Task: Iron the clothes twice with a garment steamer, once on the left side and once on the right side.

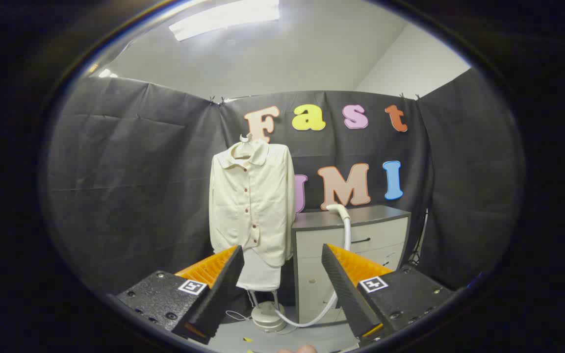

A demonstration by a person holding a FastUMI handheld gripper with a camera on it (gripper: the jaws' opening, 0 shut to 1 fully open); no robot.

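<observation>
Cream button-front shirt (252, 201) on a hanger (collar neat, red buttons), hanging well beyond the tongs (282, 274), tongs spread apart and empty, steamer (269, 316) base on the floor below, hose (345, 230) up beside a grey cabinet (351, 245)

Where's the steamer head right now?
In the gripper view, the steamer head rests on top of the cabinet, right of the hanging shirt, beyond the open gripper.

The tool (282, 260) points level into the booth, its two fingers spread wide apart, gripping nothing
</observation>
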